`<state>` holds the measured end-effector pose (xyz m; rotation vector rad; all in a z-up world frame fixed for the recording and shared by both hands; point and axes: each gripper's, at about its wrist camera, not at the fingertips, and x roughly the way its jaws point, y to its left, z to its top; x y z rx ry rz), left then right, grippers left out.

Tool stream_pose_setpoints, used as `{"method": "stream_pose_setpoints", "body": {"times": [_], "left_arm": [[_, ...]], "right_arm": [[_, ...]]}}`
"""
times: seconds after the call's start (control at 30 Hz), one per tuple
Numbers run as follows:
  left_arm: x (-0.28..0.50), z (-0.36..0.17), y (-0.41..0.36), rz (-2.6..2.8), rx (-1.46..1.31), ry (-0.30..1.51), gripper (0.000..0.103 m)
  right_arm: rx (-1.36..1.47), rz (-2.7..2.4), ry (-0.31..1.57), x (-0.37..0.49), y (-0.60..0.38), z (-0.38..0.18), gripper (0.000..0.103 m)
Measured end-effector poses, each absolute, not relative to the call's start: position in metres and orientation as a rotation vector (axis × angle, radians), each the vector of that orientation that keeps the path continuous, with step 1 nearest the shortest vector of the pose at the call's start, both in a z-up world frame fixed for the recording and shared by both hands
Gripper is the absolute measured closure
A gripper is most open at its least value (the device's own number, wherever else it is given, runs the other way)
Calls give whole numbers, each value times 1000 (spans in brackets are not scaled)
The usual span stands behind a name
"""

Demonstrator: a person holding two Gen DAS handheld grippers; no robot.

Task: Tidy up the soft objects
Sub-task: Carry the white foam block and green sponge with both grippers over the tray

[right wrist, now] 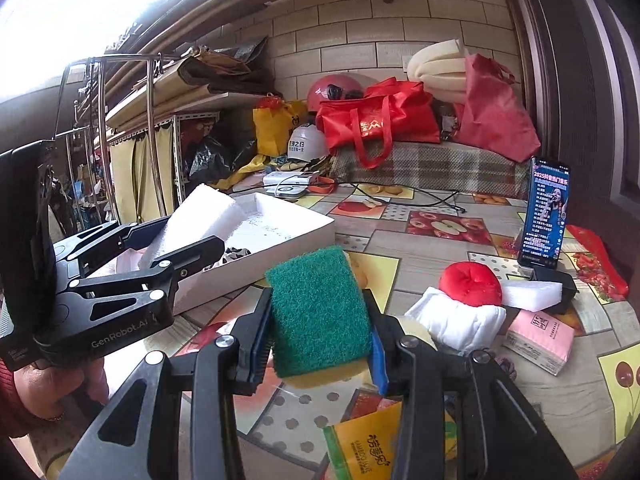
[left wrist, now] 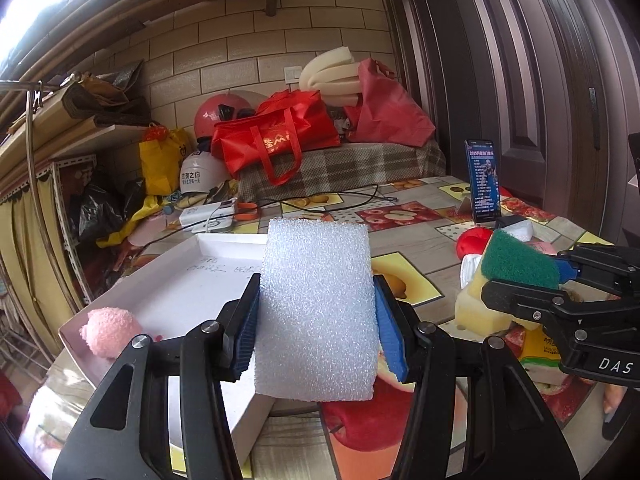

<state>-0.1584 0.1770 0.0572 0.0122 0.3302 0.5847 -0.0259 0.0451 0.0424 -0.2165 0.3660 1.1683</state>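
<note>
Left hand-held gripper [left wrist: 316, 320] clenched a white foam block [left wrist: 318, 312] above the white tray [left wrist: 224, 248]; right hand-held gripper [right wrist: 320, 332] clenched a green-topped sponge [right wrist: 320, 308] over the desk [right wrist: 432, 272].

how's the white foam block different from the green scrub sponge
The white foam block is plain white throughout and bigger; the green scrub sponge has a dark green scouring face over yellow. The block sits in the left tool, the sponge in the right tool. Both are clamped above the table.
</note>
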Motion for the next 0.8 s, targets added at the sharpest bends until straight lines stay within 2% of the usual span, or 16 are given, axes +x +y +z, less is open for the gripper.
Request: {"method": "stream_pose_setpoints", "body": {"times": [0.4,0.8], "left_arm": [[-207,50,281,831,-115,350,50],[-203,49,323,864,-184,352,50]], "right_arm": [[-266,1216,347,-52,111,42,62],[-320,1213,341,-66,170,41,62]]}}
